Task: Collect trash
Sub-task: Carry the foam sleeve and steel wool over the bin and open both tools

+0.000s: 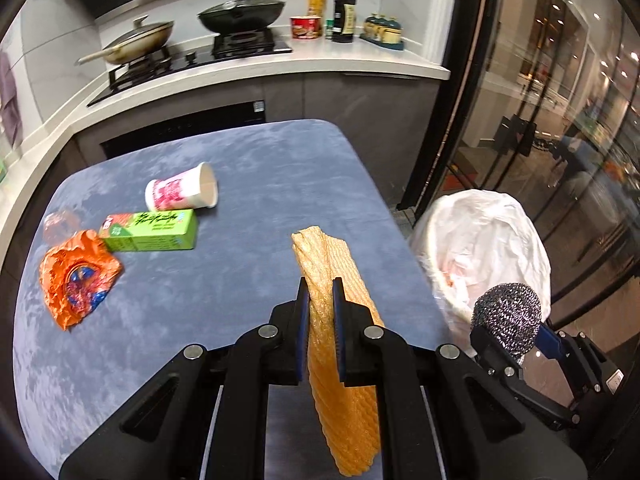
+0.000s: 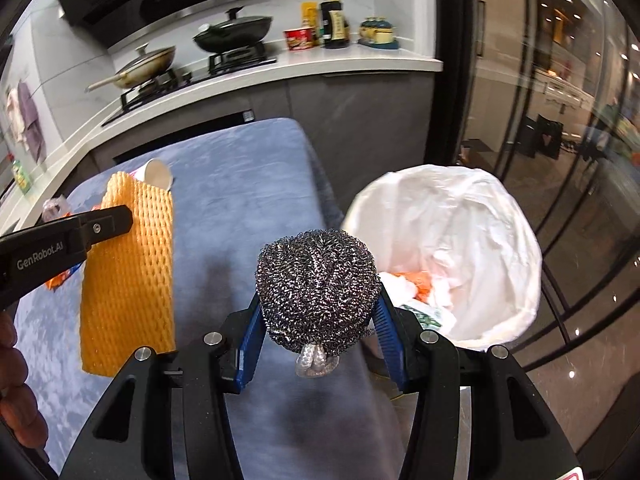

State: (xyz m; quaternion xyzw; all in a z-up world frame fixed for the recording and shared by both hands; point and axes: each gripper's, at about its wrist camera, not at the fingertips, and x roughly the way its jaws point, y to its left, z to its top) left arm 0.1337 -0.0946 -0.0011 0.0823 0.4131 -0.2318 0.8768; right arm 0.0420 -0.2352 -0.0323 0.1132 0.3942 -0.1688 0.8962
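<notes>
My left gripper (image 1: 321, 286) is shut on an orange foam net sleeve (image 1: 340, 360) and holds it above the blue table (image 1: 260, 168); the sleeve also shows in the right wrist view (image 2: 128, 276). My right gripper (image 2: 318, 300) is shut on a steel wool scrubber (image 2: 318, 284), held near the table's right edge, beside the white-lined trash bin (image 2: 460, 240). The scrubber also shows in the left wrist view (image 1: 506, 316). On the table lie a tipped paper cup (image 1: 182, 190), a green box (image 1: 150, 231) and a crumpled orange wrapper (image 1: 76, 278).
The bin (image 1: 480, 248) stands off the table's right side and holds some trash. A clear plastic scrap (image 1: 60, 222) lies at the table's left edge. Behind is a kitchen counter (image 1: 320, 60) with pans and bottles. Glass doors (image 1: 560, 120) are on the right.
</notes>
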